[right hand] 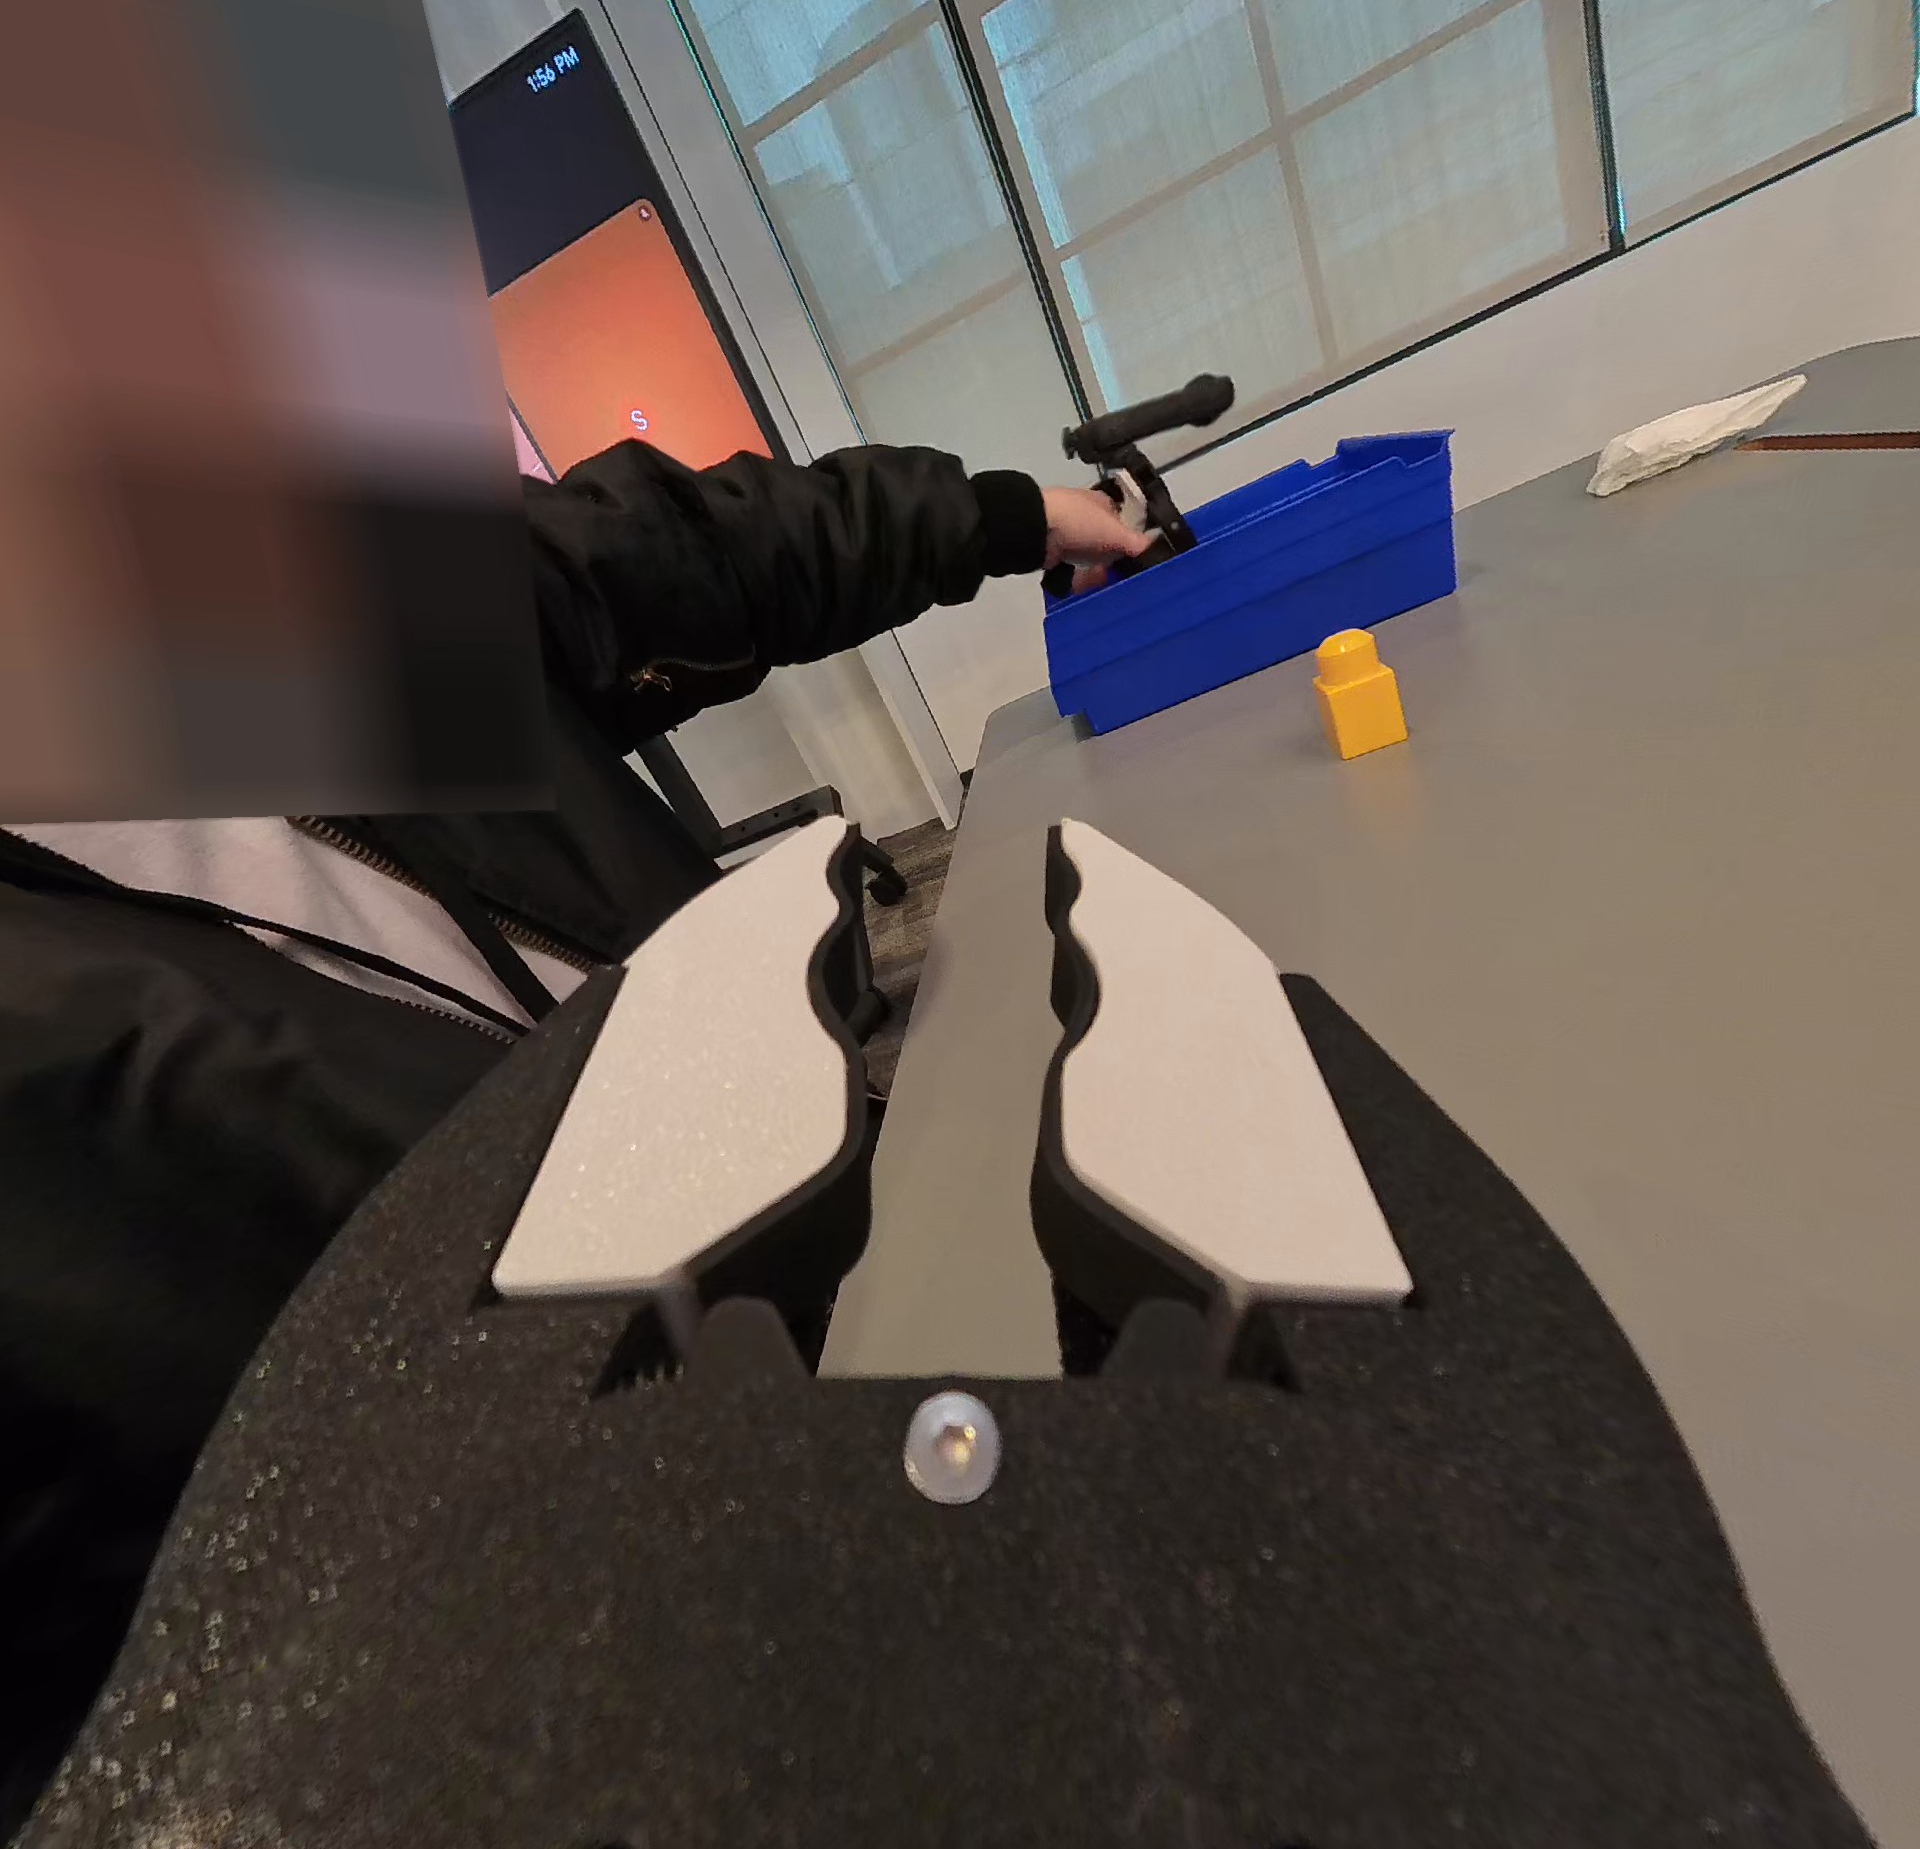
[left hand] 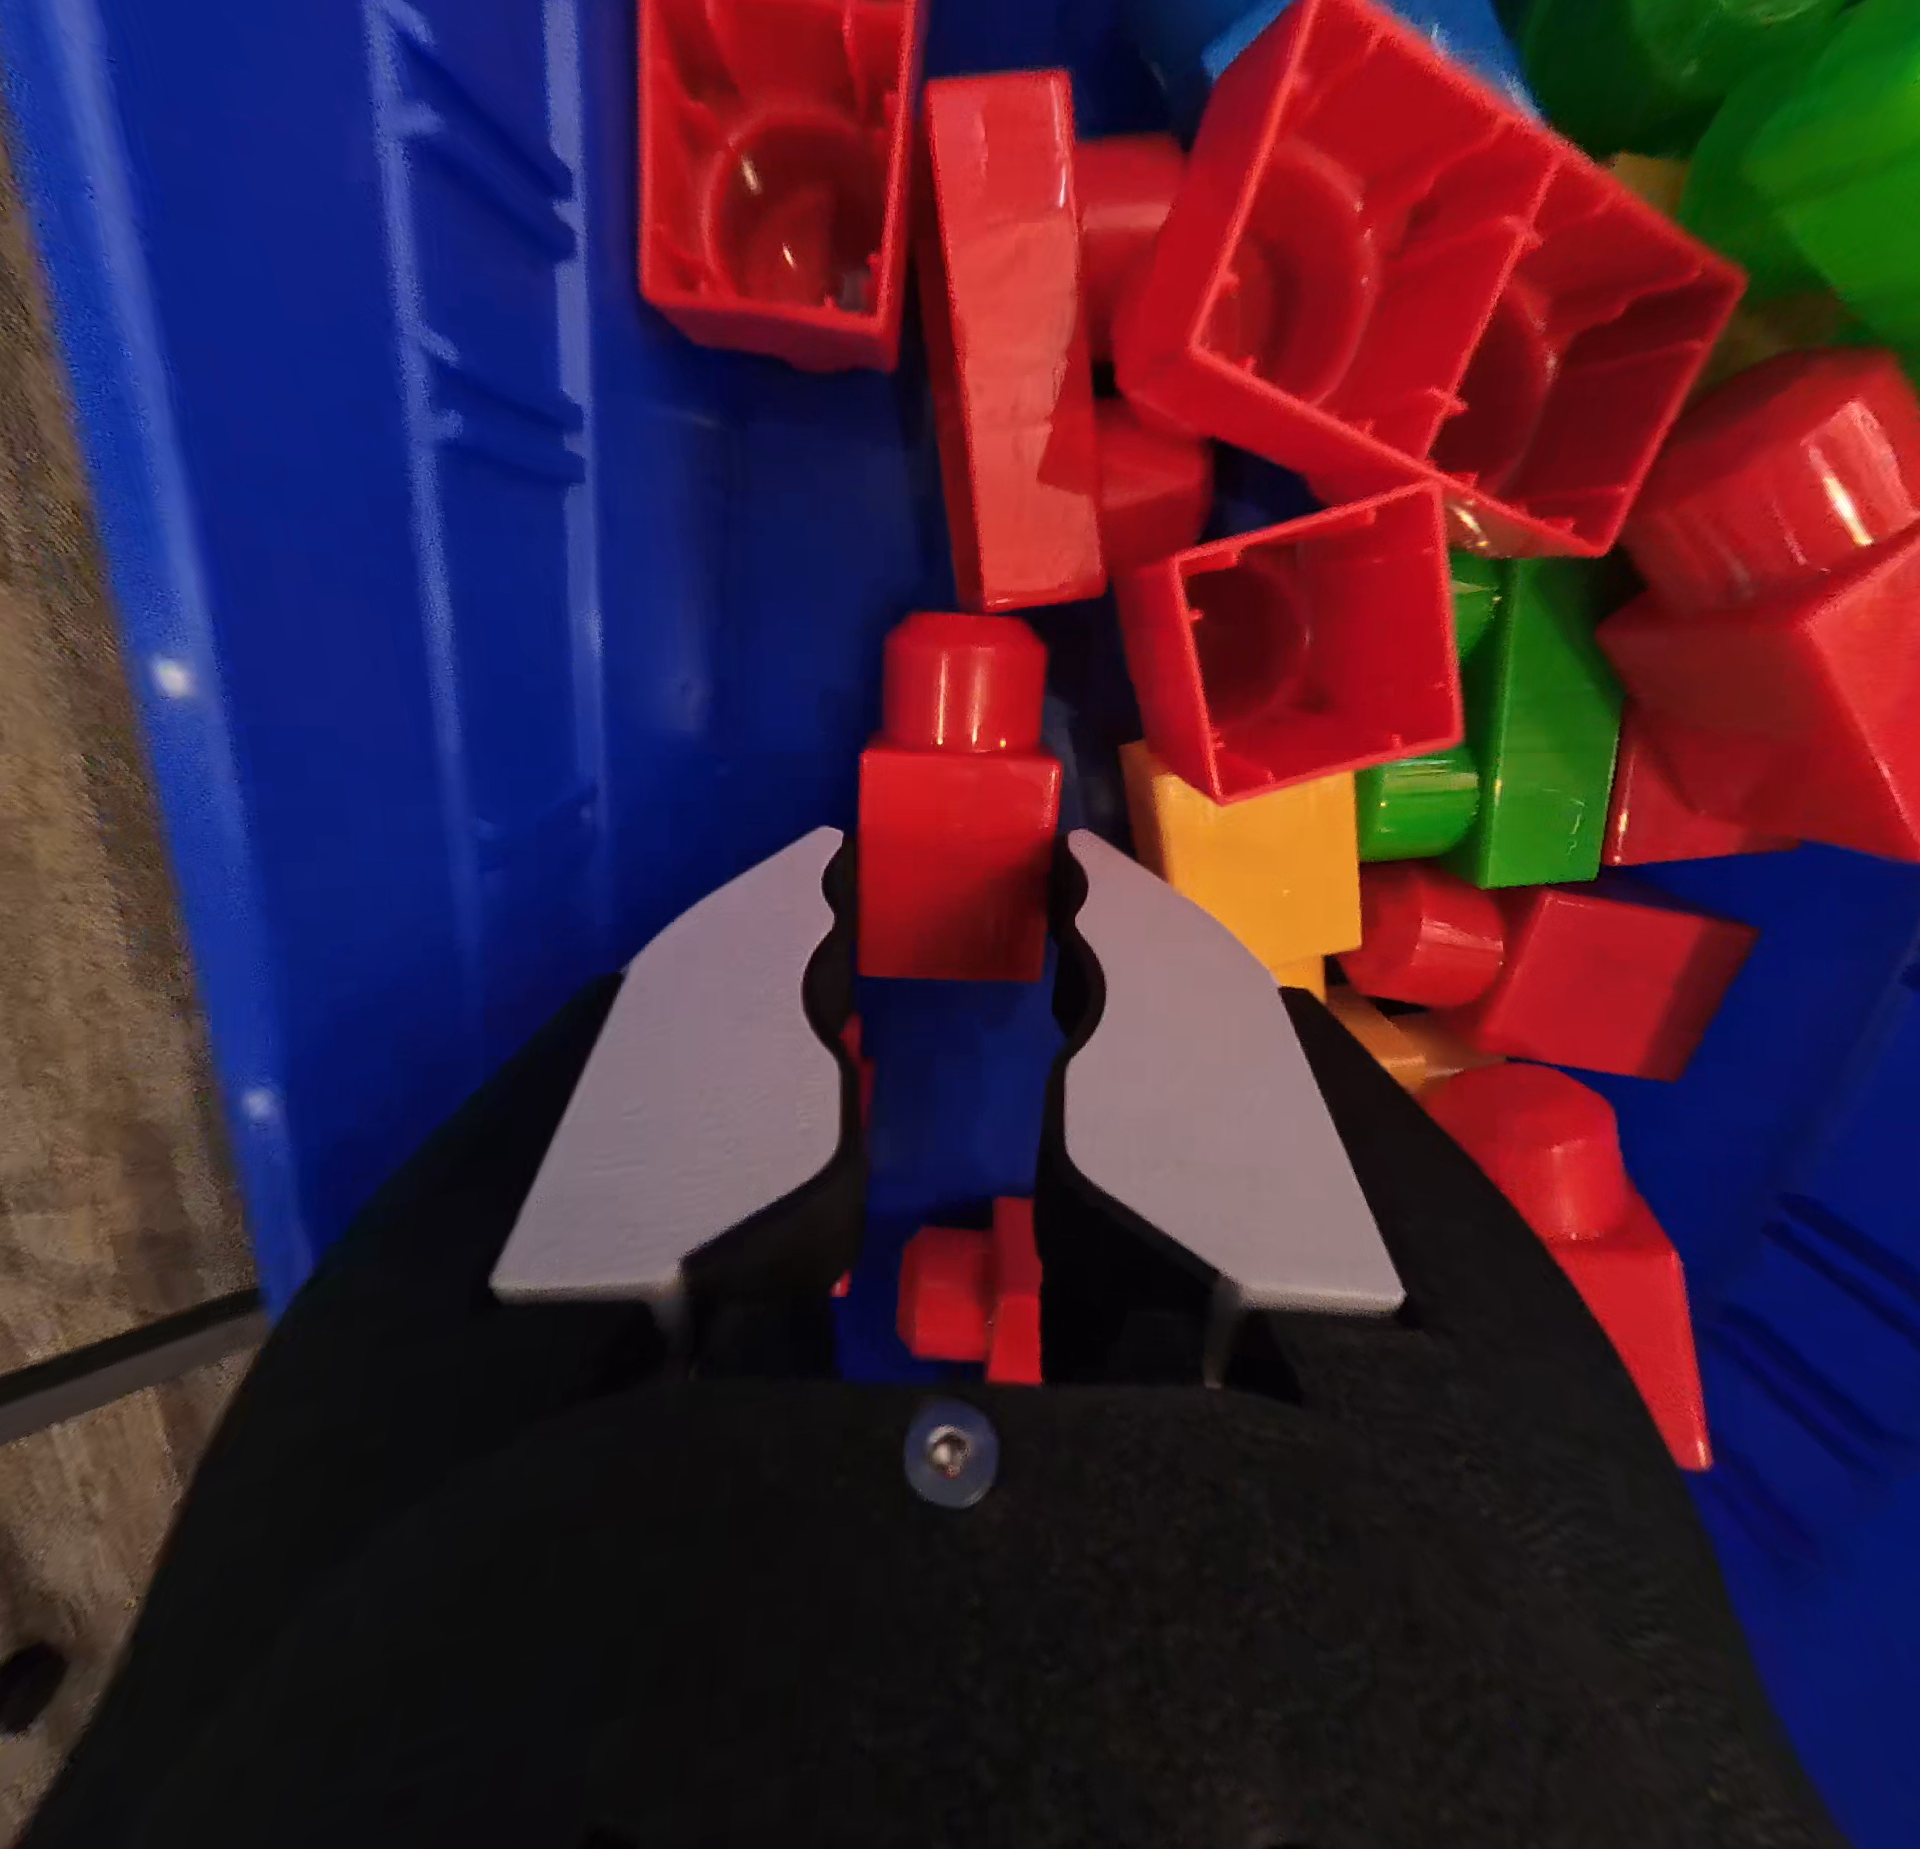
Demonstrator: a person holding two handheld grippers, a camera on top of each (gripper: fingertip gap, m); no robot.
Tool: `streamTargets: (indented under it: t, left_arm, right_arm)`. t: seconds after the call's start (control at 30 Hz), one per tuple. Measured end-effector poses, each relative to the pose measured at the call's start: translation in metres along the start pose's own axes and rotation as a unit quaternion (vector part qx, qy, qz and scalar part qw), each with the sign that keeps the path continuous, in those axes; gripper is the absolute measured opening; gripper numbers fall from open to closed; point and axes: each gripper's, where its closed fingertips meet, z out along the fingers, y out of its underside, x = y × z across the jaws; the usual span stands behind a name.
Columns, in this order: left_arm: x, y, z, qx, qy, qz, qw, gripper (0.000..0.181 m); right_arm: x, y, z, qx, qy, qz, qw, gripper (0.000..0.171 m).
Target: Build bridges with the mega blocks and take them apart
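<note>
In the left wrist view my left gripper (left hand: pixel 956 854) is inside a blue bin (left hand: pixel 436 552) and is shut on a small red one-stud block (left hand: pixel 956 823), stud pointing away from me. A pile of red (left hand: pixel 1423 272), green (left hand: pixel 1538 739) and yellow (left hand: pixel 1257 854) blocks lies to its right in the bin. In the right wrist view my right gripper (right hand: pixel 951 843) is open and empty, low over the grey table (right hand: pixel 1558 968) near its edge. A yellow one-stud block (right hand: pixel 1356 698) stands on the table in front of the blue bin (right hand: pixel 1247 594). The left gripper (right hand: pixel 1138 490) shows there, reaching into the bin.
A person's black-sleeved arm (right hand: pixel 748 563) reaches to the bin. A crumpled white cloth (right hand: pixel 1694 433) lies at the table's far right. A screen on a stand (right hand: pixel 613 324) and windows are behind. Carpet (left hand: pixel 94 864) lies left of the bin. Spacing between my two grippers at the tips: around 65 centimeters.
</note>
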Motion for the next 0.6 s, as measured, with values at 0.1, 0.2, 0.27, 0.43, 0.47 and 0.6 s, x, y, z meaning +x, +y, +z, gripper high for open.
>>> streamTargets:
  t: [0.1, 0.2, 0.27, 0.43, 0.47, 0.6]
  left_arm:
    - [0.004, -0.010, -0.027, 0.042, 0.019, 0.014, 0.999, 0.035]
    - [0.023, -0.023, -0.078, 0.101, 0.065, 0.040, 0.992, 0.036]
    - [0.053, -0.030, -0.118, 0.156, 0.107, 0.081, 0.979, 0.036]
    - [0.208, -0.012, -0.195, 0.274, 0.280, 0.241, 0.888, 0.035]
    - [0.245, 0.001, -0.201, 0.288, 0.320, 0.277, 0.859, 0.035]
    - [0.360, 0.055, -0.200, 0.325, 0.419, 0.368, 0.764, 0.035]
  right_arm:
    - [0.000, -0.001, 0.001, -0.004, 0.001, -0.001, 1.000, 0.033]
    - [0.002, -0.008, 0.007, -0.012, -0.001, -0.005, 1.000, 0.033]
    - [0.003, -0.017, 0.017, -0.019, -0.006, -0.014, 1.000, 0.033]
    - [0.006, -0.048, 0.074, -0.043, -0.029, -0.065, 0.997, 0.033]
    - [0.010, -0.054, 0.089, -0.046, -0.027, -0.073, 0.996, 0.035]
    - [0.027, -0.065, 0.146, -0.042, -0.026, -0.088, 0.995, 0.041]
